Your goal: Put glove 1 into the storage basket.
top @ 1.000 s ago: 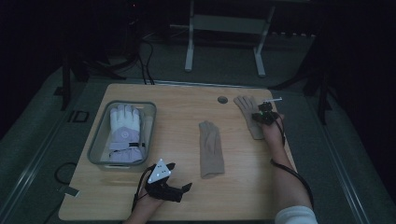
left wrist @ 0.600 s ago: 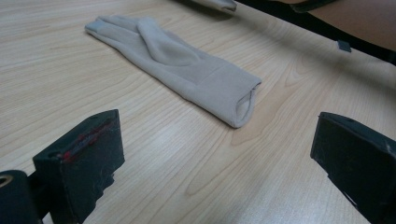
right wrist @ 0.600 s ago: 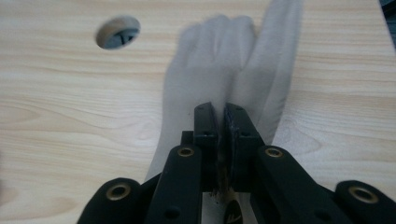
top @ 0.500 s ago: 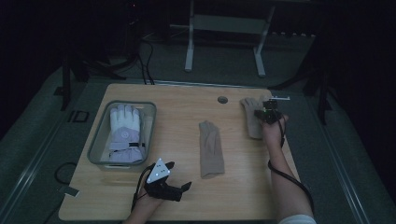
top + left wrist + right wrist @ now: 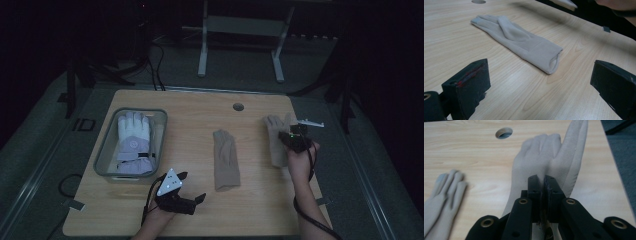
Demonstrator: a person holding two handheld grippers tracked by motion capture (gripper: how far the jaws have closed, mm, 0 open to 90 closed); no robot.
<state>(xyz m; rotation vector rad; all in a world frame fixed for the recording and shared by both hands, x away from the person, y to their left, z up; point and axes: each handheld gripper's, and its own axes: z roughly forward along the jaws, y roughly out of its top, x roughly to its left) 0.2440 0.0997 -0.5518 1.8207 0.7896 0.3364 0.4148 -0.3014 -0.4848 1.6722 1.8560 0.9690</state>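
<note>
High view: right gripper [image 5: 295, 141] out at the table's [image 5: 200, 120] far right edge, pinched onto the beige glove [image 5: 274, 135] lying there; second beige glove [image 5: 226, 159] flat mid-table, well apart; left gripper [image 5: 181, 199] parked near the front edge, between that glove and the clear bin [image 5: 101, 150] with its white padded glove [image 5: 133, 142]. Left gripper view: jaws spread wide, gripping nothing, cuff of the middle glove [image 5: 519, 41] pointing back between them, bare wood beneath. Right gripper view: jaws pressed together on a fold of glove fabric [image 5: 546, 165] around the back of the palm, fingers fanned away toward the cable hole [image 5: 503, 132]. Best kept firm on that pinch, lifted straight enough to clear the wood before carrying, watching for thin fabric slipping free or dragging off the edge.
</note>
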